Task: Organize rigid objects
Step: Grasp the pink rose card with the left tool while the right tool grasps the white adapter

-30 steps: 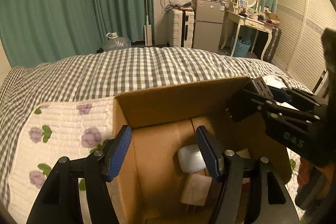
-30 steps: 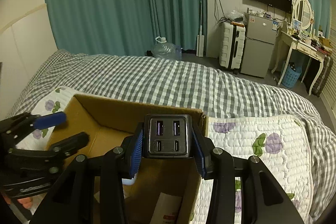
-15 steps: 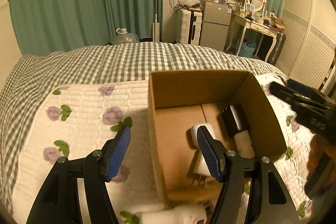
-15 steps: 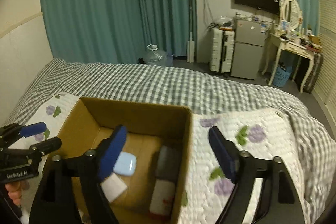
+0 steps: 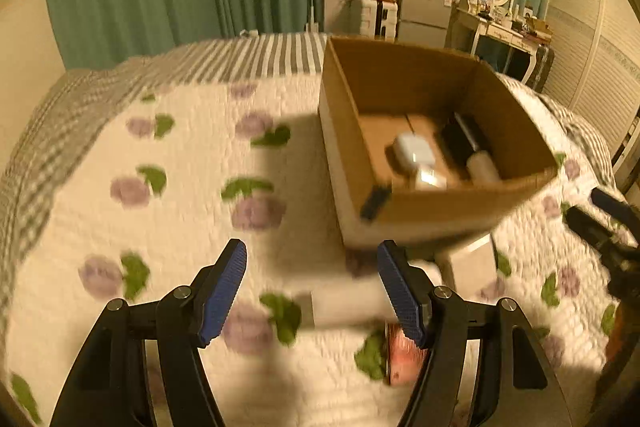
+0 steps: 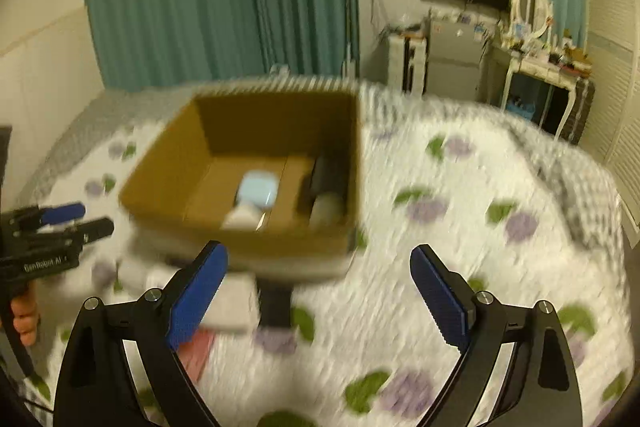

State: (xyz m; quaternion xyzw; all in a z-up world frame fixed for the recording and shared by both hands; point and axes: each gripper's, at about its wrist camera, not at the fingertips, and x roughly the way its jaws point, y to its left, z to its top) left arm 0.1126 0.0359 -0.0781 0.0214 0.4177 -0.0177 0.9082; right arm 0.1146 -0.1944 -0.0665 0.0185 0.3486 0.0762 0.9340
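An open cardboard box stands on the flowered quilt. Inside lie a pale blue case, a white block, a black charger and a white cylinder. My left gripper is open and empty, in front of the box. My right gripper is open and empty, in front of the box. A white box and a red item lie on the quilt before it. Both views are blurred.
The flowered quilt covers a grey checked bed. Green curtains, a small fridge, a dressing table and a wall TV stand at the back of the room. A dark item lies near the box.
My right gripper let the black charger go into the box and opened wide. Both grippers have pulled back from the box, so it now sits farther away.
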